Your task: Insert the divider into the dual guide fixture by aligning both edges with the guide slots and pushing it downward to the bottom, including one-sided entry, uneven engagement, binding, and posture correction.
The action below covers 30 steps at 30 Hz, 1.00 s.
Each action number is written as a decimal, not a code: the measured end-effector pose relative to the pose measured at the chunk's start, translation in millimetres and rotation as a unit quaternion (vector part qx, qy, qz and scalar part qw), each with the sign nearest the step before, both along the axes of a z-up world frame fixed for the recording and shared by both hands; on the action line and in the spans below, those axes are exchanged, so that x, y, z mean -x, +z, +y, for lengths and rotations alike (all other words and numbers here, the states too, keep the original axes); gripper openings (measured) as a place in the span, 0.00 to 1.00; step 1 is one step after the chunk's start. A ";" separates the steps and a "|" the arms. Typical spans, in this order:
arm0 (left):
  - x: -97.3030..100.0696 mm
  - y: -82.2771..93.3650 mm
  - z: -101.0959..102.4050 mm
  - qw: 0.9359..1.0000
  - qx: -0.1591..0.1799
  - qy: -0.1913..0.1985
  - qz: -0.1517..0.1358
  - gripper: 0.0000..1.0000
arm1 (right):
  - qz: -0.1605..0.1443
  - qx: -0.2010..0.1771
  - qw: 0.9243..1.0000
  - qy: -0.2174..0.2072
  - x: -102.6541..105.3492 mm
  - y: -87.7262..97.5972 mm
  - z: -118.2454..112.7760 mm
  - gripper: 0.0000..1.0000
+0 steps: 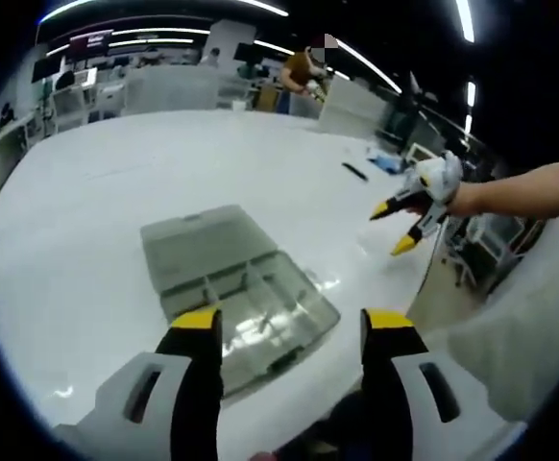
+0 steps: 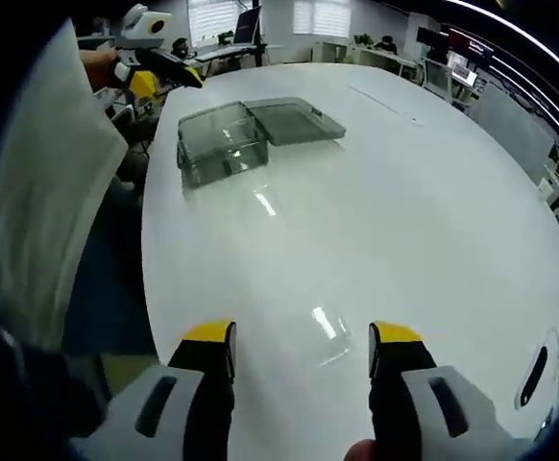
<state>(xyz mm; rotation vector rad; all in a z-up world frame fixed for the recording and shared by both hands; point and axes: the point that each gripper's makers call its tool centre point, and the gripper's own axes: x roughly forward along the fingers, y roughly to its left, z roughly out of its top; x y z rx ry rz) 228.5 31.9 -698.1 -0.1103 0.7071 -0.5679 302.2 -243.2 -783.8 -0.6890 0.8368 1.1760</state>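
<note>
Left gripper view: 1 clear plastic box (image 1: pixel 239 293) lies on the white table (image 1: pixel 87 221), its lid (image 1: pixel 198 245) swung open and flat behind it. Thin clear partitions show inside the box, but whether any is the divider I cannot tell. The left gripper (image 1: pixel 292 327) hangs just above the box's near edge, its 2 yellow-tipped jaws wide apart and holding nothing. To the right, the right gripper (image 1: pixel 400 226) is held out in a hand off the table edge, jaws parted, nothing between them.

Right gripper view: the same box (image 2: pixel 220 144) sits far across the table (image 2: pixel 385 221), lid (image 2: pixel 294 117) open beside it. The right gripper (image 2: pixel 302 348) is over bare tabletop, well apart from the box, jaws spread and unloaded. The left gripper (image 2: pixel 164 72) shows near the box.
</note>
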 end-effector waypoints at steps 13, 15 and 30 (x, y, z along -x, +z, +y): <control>1.7 1.0 2.4 1.000 -0.009 0.007 0.001 0.55 | 0.002 0.032 0.998 0.054 -3.5 -13.9 -4.6 0.46; 1.4 1.6 1.9 1.000 -0.010 0.008 0.001 0.55 | 0.003 0.037 0.997 0.063 -4.2 -17.2 -5.8 0.45; 5.1 -1.4 -4.4 1.000 -0.014 0.015 0.007 0.55 | 0.005 0.059 0.991 0.123 -4.4 -26.0 -4.9 0.39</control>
